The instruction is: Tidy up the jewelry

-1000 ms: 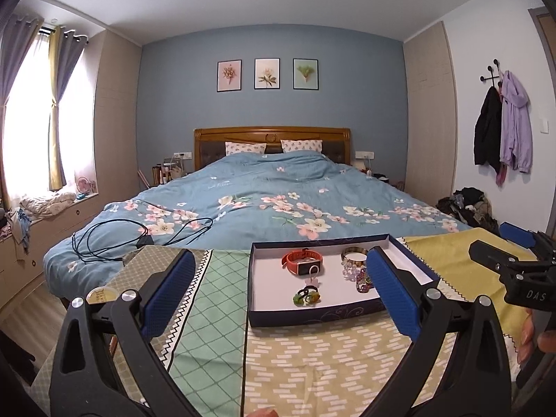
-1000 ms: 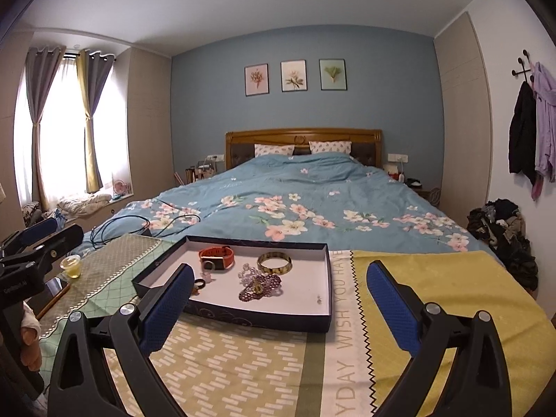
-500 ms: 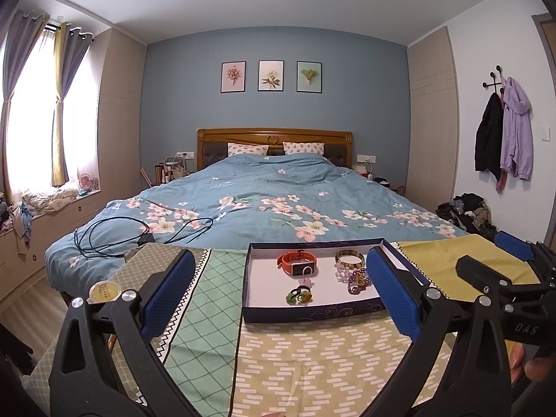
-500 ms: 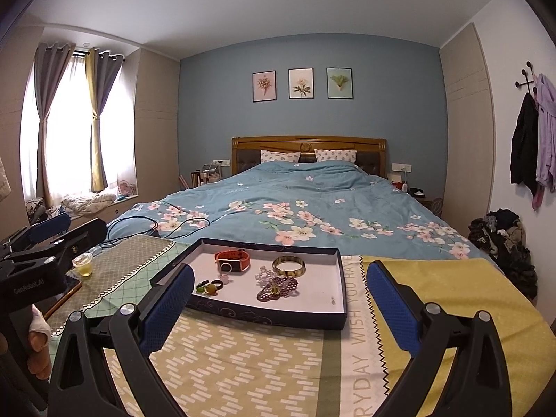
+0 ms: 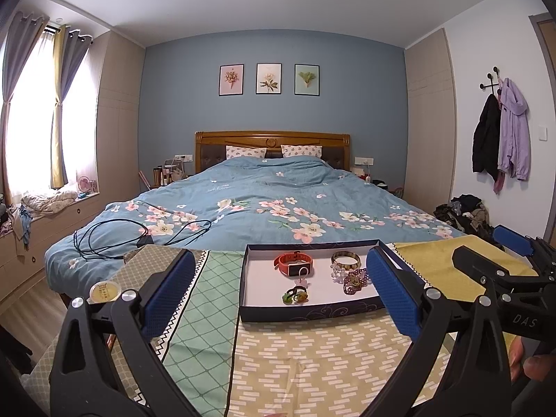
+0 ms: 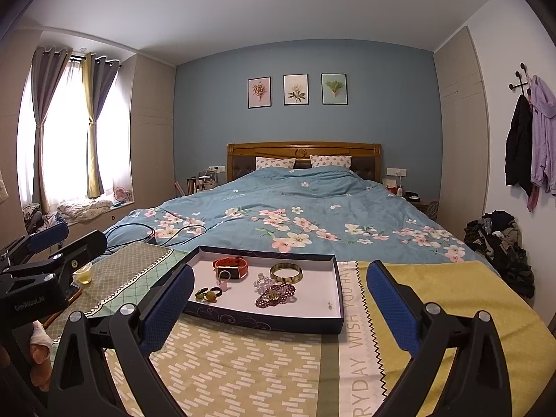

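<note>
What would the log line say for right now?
left gripper: open, empty | right gripper: open, empty | tray: watch, bangle, beads inside | nothing picked yet

Both grippers are hovering level, side by side: left gripper (image 5: 281, 295) and right gripper (image 6: 279, 300), jaws spread wide, gripping nothing.

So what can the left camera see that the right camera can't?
Only the left wrist view shows the right gripper and the lid of the small yellow cup. Only the right wrist view shows the left gripper and the printed words on the cloth. Both show the tray with the orange watch, gold bangle and purple beads.
</note>
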Tool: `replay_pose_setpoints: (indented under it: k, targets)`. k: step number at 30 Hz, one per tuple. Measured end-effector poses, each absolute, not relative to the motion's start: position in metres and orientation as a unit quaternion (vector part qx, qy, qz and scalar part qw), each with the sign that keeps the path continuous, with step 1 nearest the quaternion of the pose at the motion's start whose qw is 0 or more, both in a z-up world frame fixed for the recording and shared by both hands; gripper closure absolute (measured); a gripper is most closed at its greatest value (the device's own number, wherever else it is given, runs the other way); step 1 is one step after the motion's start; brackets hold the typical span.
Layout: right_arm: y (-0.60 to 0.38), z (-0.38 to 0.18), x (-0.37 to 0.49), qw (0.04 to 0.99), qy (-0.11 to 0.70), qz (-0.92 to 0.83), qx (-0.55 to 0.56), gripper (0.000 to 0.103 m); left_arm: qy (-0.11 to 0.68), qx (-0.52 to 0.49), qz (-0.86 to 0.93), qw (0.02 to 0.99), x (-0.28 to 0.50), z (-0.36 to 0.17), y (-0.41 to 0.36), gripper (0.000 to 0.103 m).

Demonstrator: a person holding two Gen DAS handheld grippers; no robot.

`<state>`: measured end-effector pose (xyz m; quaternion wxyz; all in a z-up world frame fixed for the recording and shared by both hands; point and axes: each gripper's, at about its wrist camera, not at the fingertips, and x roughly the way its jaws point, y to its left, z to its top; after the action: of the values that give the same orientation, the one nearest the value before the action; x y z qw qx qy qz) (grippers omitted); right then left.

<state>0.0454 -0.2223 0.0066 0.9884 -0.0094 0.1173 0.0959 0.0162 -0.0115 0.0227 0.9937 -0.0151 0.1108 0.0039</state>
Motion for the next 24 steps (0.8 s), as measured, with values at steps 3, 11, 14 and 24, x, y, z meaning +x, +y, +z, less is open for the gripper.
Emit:
replay_pose_setpoints:
  k: [3,11,14,24]
  targets:
    - [-0.2228,0.0071,0.0452,0.989,0.115,0.093,-0.009,0.007,0.111,-0.017,0.005,0.994,0.0151,0.0226,-0.0112,0.006]
    - [-0.2243,0.0084,0.0444,0.990,0.112,0.087,-0.004,0.007,0.106,-0.017,0.006,0.994,0.0125,0.0223,-0.0108,0.006]
    - [-0.2247,0.0081,0.0448,0.990,0.113,0.086,-0.005,0.007,0.103,-0.018,0.004,0.994,0.0119,0.0221,-0.0105,0.006]
    - [-0.2244,0.0088,0.0471,0.990,0.117,0.082,-0.003,0.007,0.108,-0.027,0.001,0.994,0.0127,0.0201,-0.0065,0.006]
